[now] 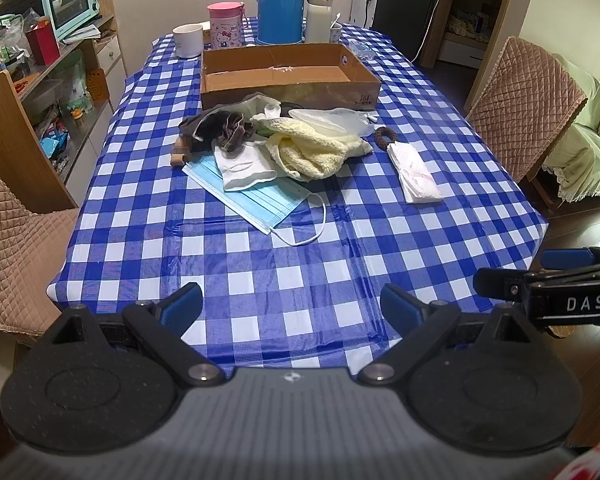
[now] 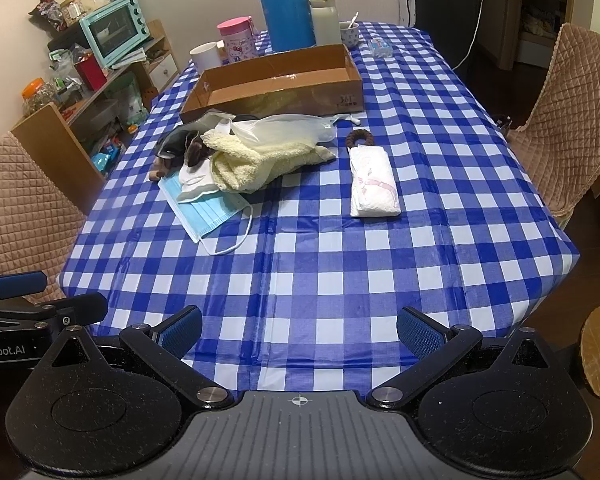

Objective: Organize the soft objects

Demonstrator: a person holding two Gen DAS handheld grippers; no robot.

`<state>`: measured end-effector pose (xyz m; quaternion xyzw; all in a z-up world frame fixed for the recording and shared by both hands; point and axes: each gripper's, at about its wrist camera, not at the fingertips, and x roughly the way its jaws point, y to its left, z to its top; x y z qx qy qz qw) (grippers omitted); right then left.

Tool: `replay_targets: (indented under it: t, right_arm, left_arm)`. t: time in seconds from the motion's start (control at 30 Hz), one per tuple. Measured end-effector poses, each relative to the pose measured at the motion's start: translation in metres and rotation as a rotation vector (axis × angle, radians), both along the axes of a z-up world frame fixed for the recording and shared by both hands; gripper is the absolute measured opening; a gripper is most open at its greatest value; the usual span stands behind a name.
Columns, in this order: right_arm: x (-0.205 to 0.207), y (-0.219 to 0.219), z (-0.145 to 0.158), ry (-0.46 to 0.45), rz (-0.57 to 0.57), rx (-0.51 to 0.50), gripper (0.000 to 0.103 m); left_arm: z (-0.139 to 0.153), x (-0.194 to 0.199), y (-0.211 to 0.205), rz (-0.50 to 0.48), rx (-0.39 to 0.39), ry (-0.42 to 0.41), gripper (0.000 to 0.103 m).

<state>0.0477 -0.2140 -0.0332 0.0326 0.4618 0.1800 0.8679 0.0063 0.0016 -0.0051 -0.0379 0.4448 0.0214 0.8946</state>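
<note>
- My left tool (image 1: 291, 307) hovers over the near edge of the desk (image 1: 300, 264), blue pads spread wide, gripping nothing.
- My right tool (image 2: 299, 330) is likewise released — its side, seen in the left view, reads "DAS"; the left tool's side, seen in the right view, reads "nRobot.AI".
- Soft objects lie heaped mid-desk: a cream towel (image 1: 312, 152) on a white mask (image 1: 242, 168), which overlaps a blue surgical mask (image 1: 256, 200); dark cloth (image 1: 216, 128) and a clear plastic bag (image 1: 332, 120) lie behind.
- A brown hair ring (image 2: 360, 138) touches a folded white tissue pack (image 2: 374, 184), well apart from the heap, to its right.
- An open cardboard box (image 1: 288, 96) sits just behind the heap; its corner print looks like "361", though I cannot read it with certainty.
- Beyond it: a pink Hello Kitty cup (image 1: 225, 24), a blue thermos (image 1: 279, 0) — lettering too small to read — and a white flask (image 1: 319, 16).
</note>
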Motion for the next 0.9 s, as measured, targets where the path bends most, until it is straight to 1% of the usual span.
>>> replay_targets:
  t: [0.9]
  right_arm:
    - [0.0046, -0.0005, -0.0024, 0.002, 0.002, 0.000, 0.103]
  left_arm:
    - [0.0002, 0.0001, 0.0004, 0.000, 0.002, 0.002, 0.095]
